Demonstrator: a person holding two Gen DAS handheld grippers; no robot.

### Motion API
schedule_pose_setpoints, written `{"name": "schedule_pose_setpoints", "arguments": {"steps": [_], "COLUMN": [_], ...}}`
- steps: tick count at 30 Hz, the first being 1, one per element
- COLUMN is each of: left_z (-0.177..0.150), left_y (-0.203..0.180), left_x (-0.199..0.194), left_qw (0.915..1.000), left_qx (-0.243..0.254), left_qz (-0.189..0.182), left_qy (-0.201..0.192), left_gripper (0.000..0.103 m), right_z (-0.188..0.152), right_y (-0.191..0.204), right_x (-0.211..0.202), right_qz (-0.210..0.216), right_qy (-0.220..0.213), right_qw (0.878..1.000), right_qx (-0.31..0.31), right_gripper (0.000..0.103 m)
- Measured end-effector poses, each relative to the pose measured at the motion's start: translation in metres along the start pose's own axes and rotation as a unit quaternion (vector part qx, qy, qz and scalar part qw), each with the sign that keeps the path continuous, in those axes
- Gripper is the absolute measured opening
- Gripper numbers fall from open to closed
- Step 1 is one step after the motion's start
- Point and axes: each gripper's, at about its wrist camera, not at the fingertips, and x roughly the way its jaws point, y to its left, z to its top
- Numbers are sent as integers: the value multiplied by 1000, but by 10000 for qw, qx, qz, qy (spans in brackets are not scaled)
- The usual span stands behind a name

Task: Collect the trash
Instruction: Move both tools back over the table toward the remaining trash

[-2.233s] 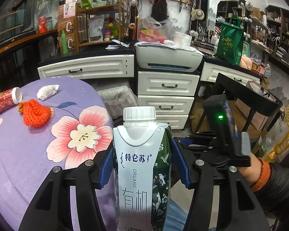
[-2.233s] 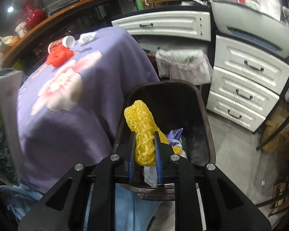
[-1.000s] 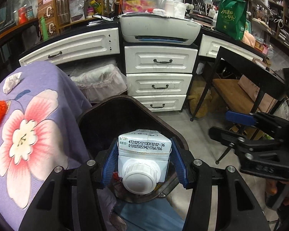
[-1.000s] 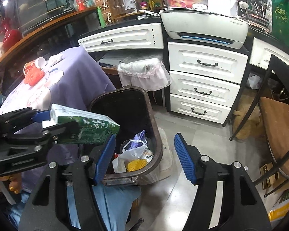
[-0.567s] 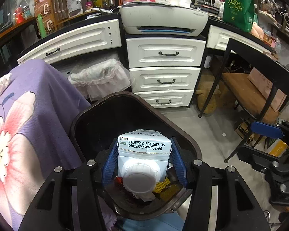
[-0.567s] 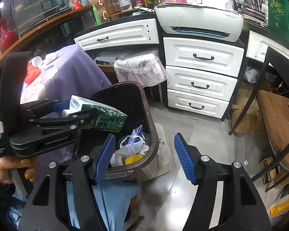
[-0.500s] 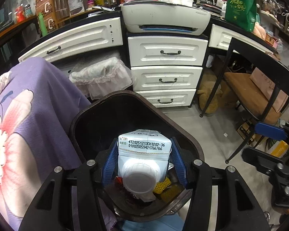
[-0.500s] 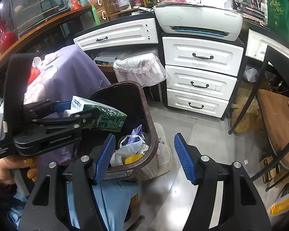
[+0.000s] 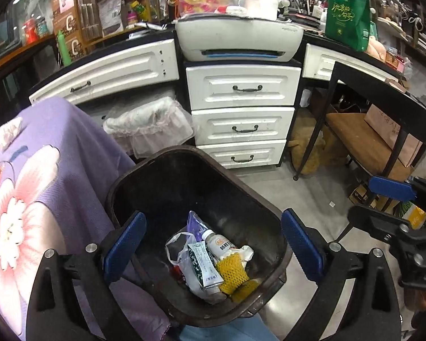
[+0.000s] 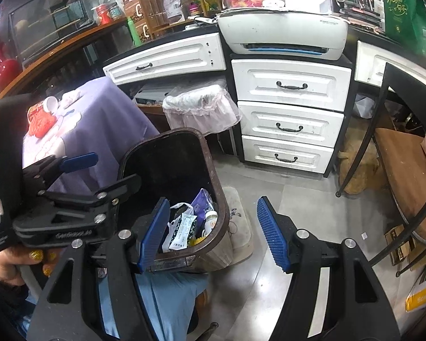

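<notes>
Milk carton (image 9: 204,267) has dropped out of the left gripper (image 9: 213,241), whose jaws have just been opening and now stand wide apart, empty, over the brown bin (image 9: 133,176) at lower centre of frame. Carton lies on the trash inside, beside yellow foam net (image 9: 232,270). Right gripper (image 10: 213,233) jaws also just widened, nothing between them, bin rim at lower left.

left gripper (image 9: 213,244) just opened wide, right gripper (image 10: 213,234) empty
</notes>
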Motion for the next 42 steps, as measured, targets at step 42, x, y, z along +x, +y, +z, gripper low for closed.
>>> {"name": "schedule_pose_setpoints", "arguments": {"steps": [42], "left_z": [-54], "left_y": [223], "left_x": [-202], "left_qw": [9758], "left_qx": [-1120], "left_qz": [1835], "left_qy": [-395], "left_gripper": [97], "right_z": [66], "right_y": [275], "right_x": [16], "right_qz": [2055], "right_qy": [164], "right_qw": [9536], "right_qx": [-2196], "right_gripper": [75]}}
